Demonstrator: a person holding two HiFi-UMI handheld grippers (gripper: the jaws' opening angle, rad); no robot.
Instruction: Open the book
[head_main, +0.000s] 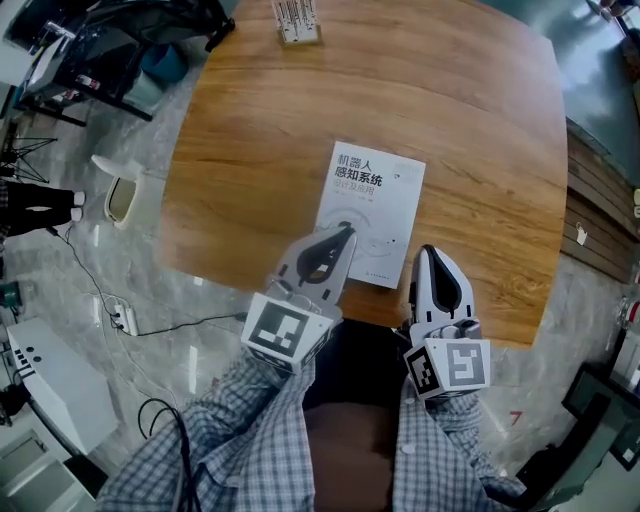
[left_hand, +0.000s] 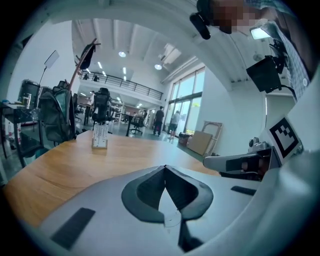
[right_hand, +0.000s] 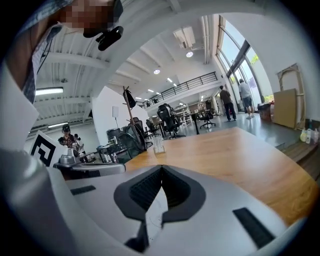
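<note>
— Grey jaws first: how do they stand?
— Both pairs are pressed together, holding nothing. The left gripper (head_main: 345, 234) hangs over the near edge of the book (head_main: 375, 200); the right gripper (head_main: 428, 252) sits just off its near right corner.
— And the book?
— It lies closed and flat on the table (head_main: 480, 150), long axis running away from the person. The free edge is probably on the right, so the right gripper is nearer.
— Do the views differ?
— Only the head view shows the book's lie; the gripper views skim the tabletop to a far stand (left_hand: 100, 136)
</note>
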